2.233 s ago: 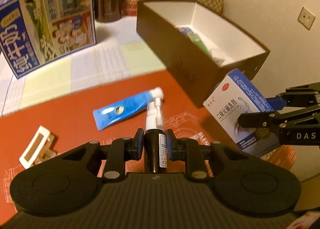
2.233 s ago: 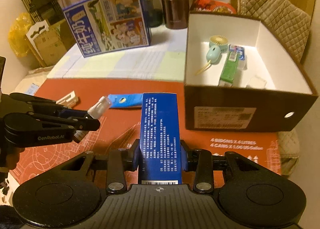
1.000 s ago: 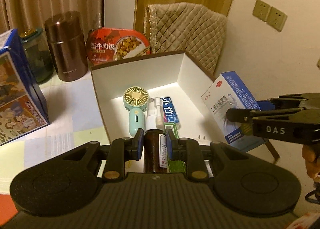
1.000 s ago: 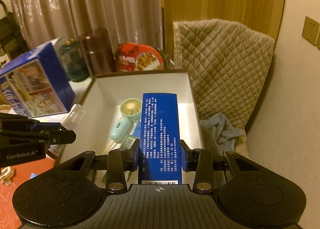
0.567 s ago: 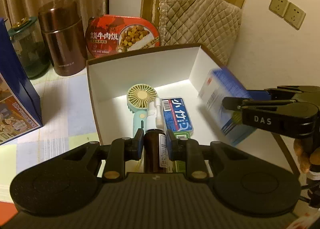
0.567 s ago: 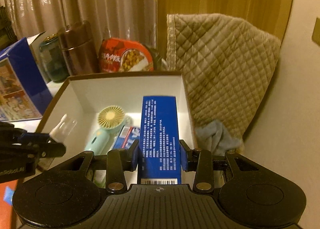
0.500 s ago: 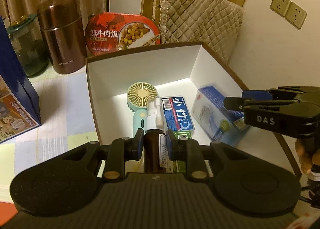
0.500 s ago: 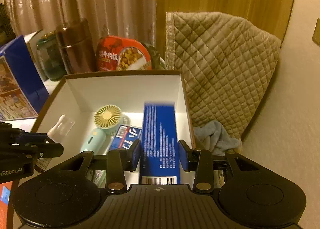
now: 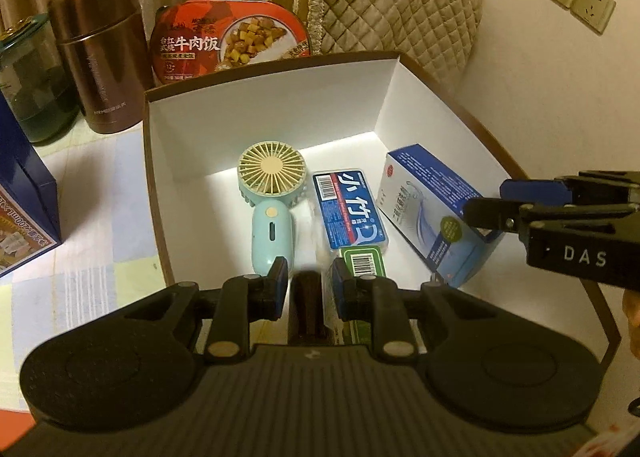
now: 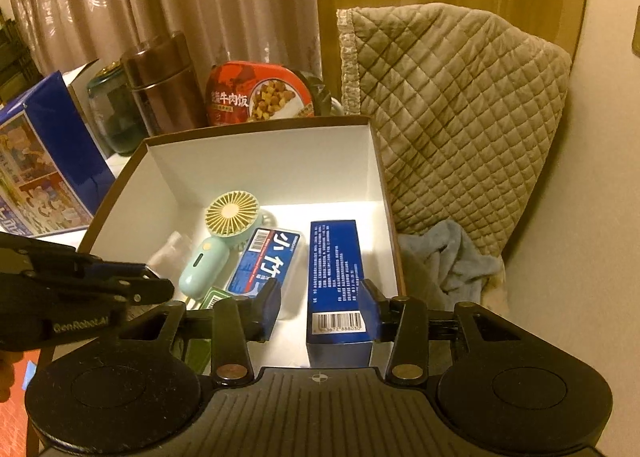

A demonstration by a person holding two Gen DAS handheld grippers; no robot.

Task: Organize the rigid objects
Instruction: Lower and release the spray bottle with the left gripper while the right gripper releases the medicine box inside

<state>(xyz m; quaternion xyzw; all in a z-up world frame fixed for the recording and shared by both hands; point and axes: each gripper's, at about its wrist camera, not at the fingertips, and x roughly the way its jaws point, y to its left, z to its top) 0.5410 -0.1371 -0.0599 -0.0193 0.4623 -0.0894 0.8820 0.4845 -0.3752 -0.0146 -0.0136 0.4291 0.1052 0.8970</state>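
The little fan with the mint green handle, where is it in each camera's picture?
Left wrist view: the fan lies on the box floor at picture centre, round head towards the far wall, left of the blue pack.
Right wrist view: the fan is left of centre, tilted, again left of the blue pack.
Shared landmark: the blue pack with white characters beside it.

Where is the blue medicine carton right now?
In both wrist views the blue medicine carton lies inside the white-lined box, along its right wall, beside the flat blue packet, between the right gripper's parted jaws.
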